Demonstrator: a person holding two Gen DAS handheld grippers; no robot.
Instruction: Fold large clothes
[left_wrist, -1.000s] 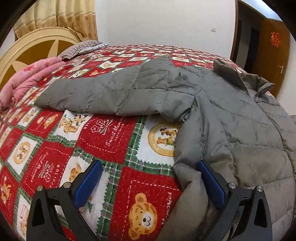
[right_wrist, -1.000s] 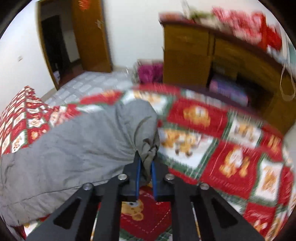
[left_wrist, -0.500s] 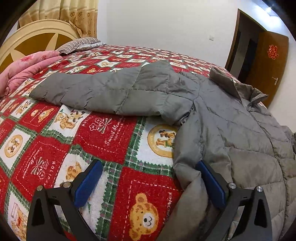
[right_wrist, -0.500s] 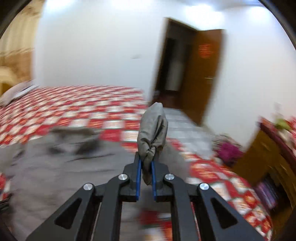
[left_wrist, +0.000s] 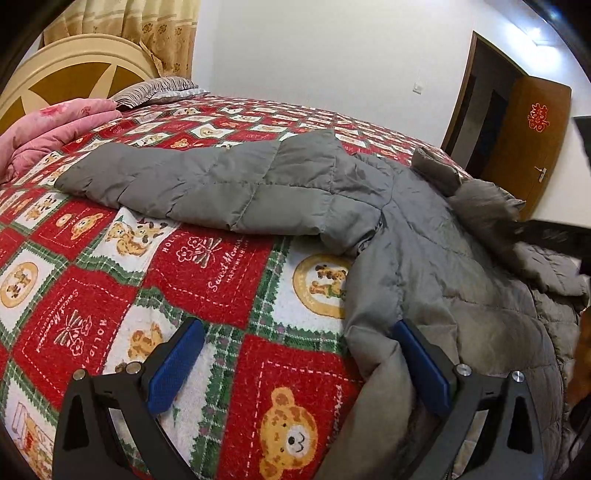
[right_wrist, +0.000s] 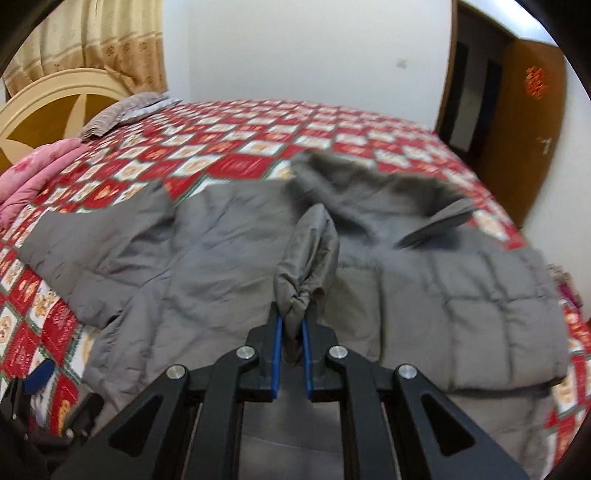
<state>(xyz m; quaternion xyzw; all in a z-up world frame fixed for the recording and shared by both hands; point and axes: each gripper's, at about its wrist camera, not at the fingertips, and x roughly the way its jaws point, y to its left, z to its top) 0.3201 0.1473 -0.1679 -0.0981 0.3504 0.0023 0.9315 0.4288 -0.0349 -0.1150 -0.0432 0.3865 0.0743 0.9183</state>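
Bedspread (left_wrist: 207, 266) of red, white and green checked fabric with bear motifs covers the bed in the left wrist view. A grey quilted padded jacket (left_wrist: 424, 258) lies flat on it toward the right side, one sleeve (left_wrist: 207, 184) stretched out leftward across the bedspread, collar toward the far edge near the brown wooden door (left_wrist: 528, 147). The left gripper (left_wrist: 299, 365) stands wide open low over the bedspread; its right blue pad rests against the jacket's near side edge, its left pad over bare bedspread, nothing clamped. A pink quilt (left_wrist: 48, 129) and a cream curved headboard (left_wrist: 66, 74) sit at the far left.

In the right wrist view, the jacket (right_wrist: 480, 306) fills the centre of the bed, somewhat motion-blurred. The right gripper (right_wrist: 292, 325) is closed tight on a bunched grey sleeve cuff (right_wrist: 308, 266), which stands up beyond the blue pads above the jacket body. The other sleeve (right_wrist: 92, 232) extends left over the bedspread (right_wrist: 295, 129).
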